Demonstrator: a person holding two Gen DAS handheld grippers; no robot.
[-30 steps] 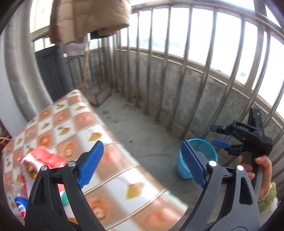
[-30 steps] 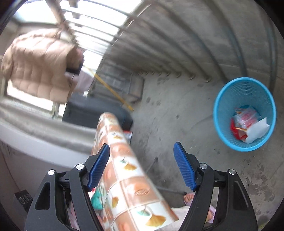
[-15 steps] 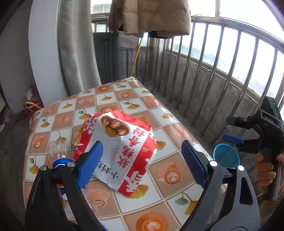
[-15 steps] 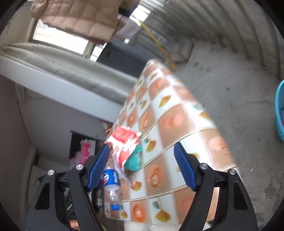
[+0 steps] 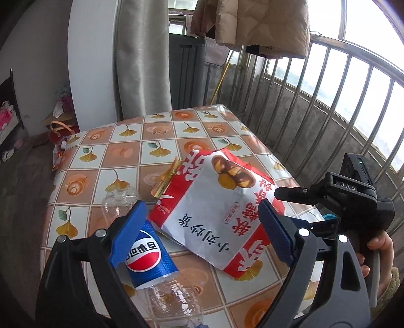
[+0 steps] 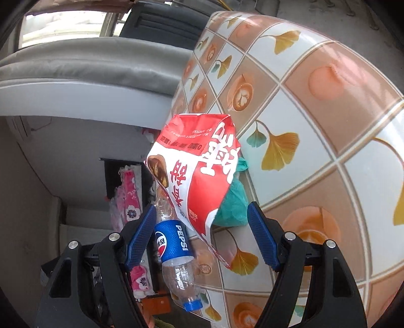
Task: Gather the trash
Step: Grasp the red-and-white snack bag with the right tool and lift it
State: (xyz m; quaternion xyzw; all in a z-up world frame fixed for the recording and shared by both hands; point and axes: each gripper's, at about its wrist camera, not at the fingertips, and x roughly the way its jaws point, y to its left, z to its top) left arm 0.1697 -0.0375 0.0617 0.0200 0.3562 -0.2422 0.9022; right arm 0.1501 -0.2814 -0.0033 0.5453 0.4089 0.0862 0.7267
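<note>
While both of our grippers hang over a desk [image 5: 161, 131] covered in a checked cloth of orange squares and ginkgo leaves, neither one holds anything. Our left gripper [image 5: 199, 232] has its blue pads spread wide, with nothing pressed between them. Our right gripper [image 6: 202, 234] is likewise spread wide and empty; in the left wrist view we see it at the right edge, held by a hand [image 5: 378, 254].

On the desk lies the trash. A large red and white snack bag [image 5: 217, 199], printed with chestnuts and Chinese characters, sits near the middle, partly puffed up. Just beside it, toward the near left corner, lies a clear crushed plastic bottle [image 5: 151, 254] with a blue Pepsi label; from the right wrist view its blue cap [image 6: 193, 305] points toward the desk's edge. A gold foil wrapper [image 5: 166, 179] pokes out from under the bag's far side. A crumpled teal plastic bag [image 6: 233, 201] rests against the snack bag, seen only from the right wrist.

Behind the desk we see a grey curtain [image 5: 144, 55], a hanging beige quilted coat [image 5: 262, 22] and a metal balcony railing [image 5: 353, 88].
</note>
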